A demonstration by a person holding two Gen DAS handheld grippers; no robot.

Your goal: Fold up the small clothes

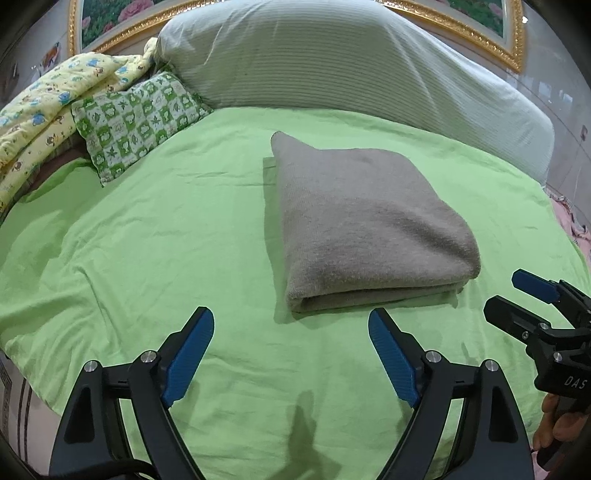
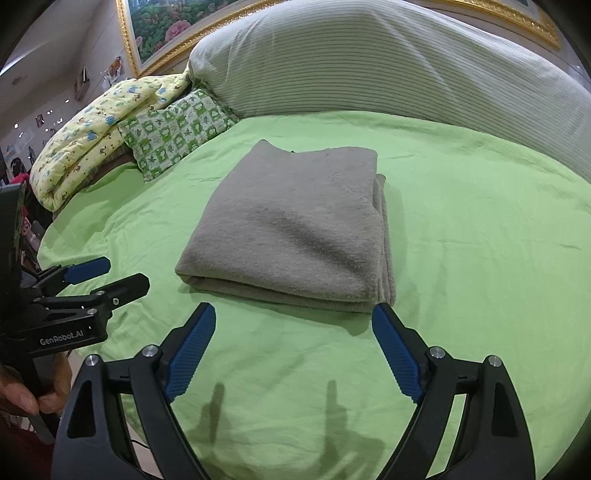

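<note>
Green bedsheet carries the folded grey cloth just past both pairs of fingertips, left gripper and right gripper wide, empty; fold looks finished, next likely withdrawal or 1 more fold.

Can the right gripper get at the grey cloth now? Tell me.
Probably yes. The right gripper is open just short of the folded grey cloth, with only bare green sheet between them.

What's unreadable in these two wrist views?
- Folded grey fleece garment: type and inner layers hidden by its own folds, both views.
- Gold-framed flower painting: cut by top edge, partly behind striped grey pillow.
- Right tool: cut by frame edge in left view.
</note>
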